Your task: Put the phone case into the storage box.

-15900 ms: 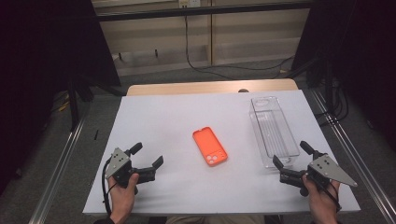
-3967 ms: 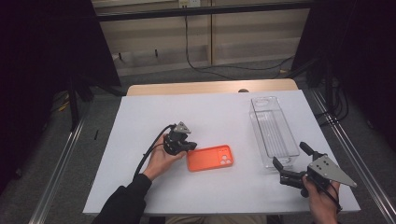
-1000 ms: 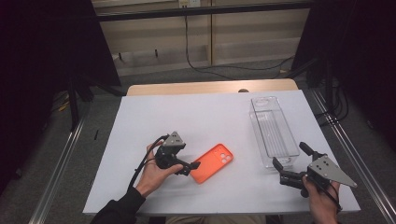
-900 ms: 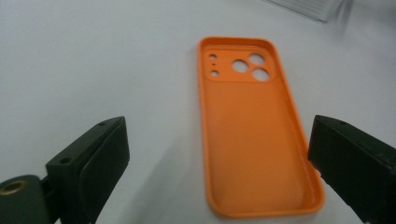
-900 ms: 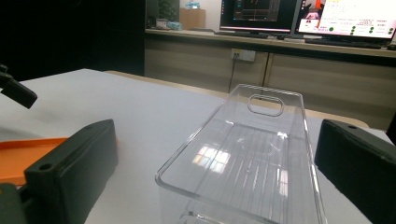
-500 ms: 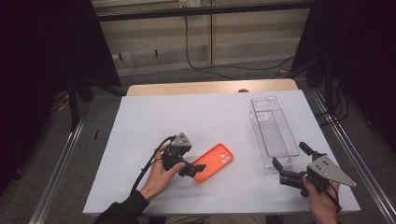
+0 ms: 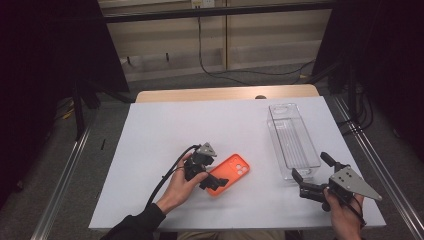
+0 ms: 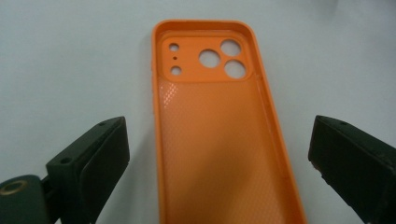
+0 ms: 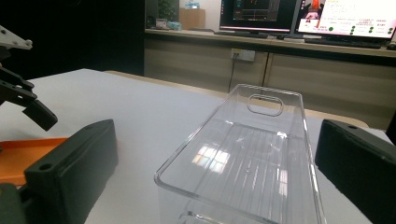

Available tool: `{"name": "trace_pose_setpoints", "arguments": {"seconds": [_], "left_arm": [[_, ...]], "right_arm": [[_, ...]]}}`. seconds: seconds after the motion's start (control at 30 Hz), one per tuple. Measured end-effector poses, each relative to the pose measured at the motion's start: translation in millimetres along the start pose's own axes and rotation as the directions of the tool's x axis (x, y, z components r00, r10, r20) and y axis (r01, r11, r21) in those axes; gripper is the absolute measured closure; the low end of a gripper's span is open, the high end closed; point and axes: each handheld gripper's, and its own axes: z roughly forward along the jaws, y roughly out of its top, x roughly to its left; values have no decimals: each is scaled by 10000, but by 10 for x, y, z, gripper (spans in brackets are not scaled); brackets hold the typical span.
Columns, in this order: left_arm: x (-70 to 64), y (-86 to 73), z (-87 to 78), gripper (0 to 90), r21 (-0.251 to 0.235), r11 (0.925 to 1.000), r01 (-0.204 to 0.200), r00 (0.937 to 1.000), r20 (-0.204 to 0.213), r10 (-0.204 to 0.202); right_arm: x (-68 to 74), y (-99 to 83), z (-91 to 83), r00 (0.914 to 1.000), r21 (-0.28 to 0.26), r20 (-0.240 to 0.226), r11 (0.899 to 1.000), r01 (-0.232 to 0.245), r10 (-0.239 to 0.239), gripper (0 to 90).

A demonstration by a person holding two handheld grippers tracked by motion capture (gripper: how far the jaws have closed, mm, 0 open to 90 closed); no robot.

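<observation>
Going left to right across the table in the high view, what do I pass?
The person's left hand → left gripper → orange phone case → clear plastic bin → right gripper.

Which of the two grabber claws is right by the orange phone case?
The left gripper. Its open jaws sit either side of the orange phone case, while the right gripper waits apart, by the end of the clear plastic bin.
</observation>
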Motion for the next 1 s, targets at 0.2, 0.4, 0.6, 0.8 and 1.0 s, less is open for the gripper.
{"name": "trace_pose_setpoints", "arguments": {"seconds": [0.2,0.4,0.6,0.8,1.0], "left_arm": [[56,54,45,68,396,9990,183,9996,211,-191],[28,129,147,68,875,9961,73,9994,340,-103],[15,174,253,54,1297,9906,-443,9984,399,395],[-11,223,297,48,1481,9868,-658,9978,110,648],[-34,226,312,55,1635,9827,-874,9960,-36,892]], "right_arm": [[-1,-1,3,10000,16,-2,10000,-7,7,0],[0,-2,6,10000,28,-10,10000,5,-5,0],[-2,-4,6,10000,27,-24,10000,-26,26,0],[-1,-4,6,10000,26,-37,10000,-13,13,0],[-3,-5,8,10000,30,-45,10000,4,-4,0]]}}
